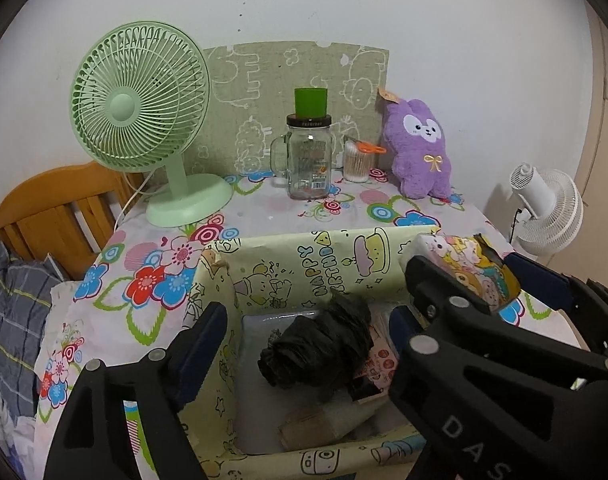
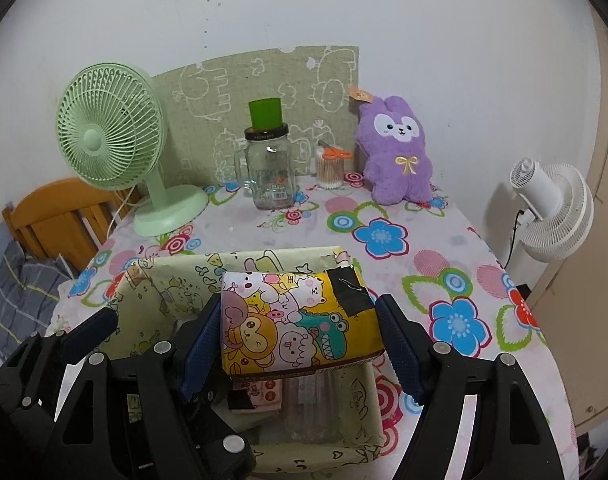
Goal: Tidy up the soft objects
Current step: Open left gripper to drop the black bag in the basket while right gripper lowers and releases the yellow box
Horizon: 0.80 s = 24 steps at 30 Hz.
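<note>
A yellow cartoon-printed soft tissue pack (image 2: 300,320) sits between the fingers of my right gripper (image 2: 300,344), held over the right side of a pale green "Happy Birthday" paper-covered box (image 1: 288,260). The pack also shows in the left wrist view (image 1: 471,264). My left gripper (image 1: 304,344) is open over the box, above a crumpled black plastic bag (image 1: 315,348) lying inside. A purple plush bunny (image 1: 417,148) sits upright at the table's back right, also in the right wrist view (image 2: 395,152).
A green desk fan (image 1: 144,120) stands back left on the flowered tablecloth (image 2: 423,248). A glass mug jar (image 1: 307,156) with a green cup on top and a cotton-swab jar (image 1: 357,162) stand at the back. A white fan (image 2: 551,208) is beyond the right edge, a wooden bedframe (image 1: 60,208) at left.
</note>
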Tool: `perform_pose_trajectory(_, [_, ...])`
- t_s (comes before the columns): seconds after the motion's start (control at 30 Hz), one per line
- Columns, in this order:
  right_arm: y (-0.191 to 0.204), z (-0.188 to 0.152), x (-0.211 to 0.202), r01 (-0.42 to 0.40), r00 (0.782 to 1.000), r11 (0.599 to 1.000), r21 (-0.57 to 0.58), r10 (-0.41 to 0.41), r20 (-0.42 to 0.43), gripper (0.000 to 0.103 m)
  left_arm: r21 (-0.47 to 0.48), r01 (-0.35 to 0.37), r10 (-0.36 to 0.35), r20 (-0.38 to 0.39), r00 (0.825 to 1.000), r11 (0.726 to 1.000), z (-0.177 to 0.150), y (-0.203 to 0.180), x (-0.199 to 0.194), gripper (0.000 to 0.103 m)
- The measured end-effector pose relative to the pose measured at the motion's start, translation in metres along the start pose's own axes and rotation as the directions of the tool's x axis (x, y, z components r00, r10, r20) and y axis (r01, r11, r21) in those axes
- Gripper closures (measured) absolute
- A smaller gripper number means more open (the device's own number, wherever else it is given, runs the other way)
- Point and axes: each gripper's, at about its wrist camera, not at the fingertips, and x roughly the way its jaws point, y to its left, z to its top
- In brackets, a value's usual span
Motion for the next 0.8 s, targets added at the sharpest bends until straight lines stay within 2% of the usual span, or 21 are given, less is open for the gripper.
perform_pose_trajectory(0.2, [0.008, 0.001, -0.005, -0.029, 1.000, 1.000, -0.011, 0.029, 0.008, 0.026, -0.009, -0.019, 0.019, 0.006, 1.000, 1.000, 0.001, 0.007, -0.009, 0.011])
perform_pose_trajectory(0.37, [0.017, 0.000, -0.004, -0.057, 0.998, 0.998, -0.014, 0.057, 0.001, 0.026, -0.003, -0.060, 0.060, 0.000, 0.998, 0.998, -0.001, 0.015, -0.012, 0.011])
perform_pose_trajectory(0.8, [0.028, -0.010, 0.012, -0.100, 0.993, 0.995, -0.012, 0.099, -0.065, 0.024, -0.005, -0.074, 0.073, -0.065, 0.995, 0.997, -0.013, 0.026, -0.002, 0.010])
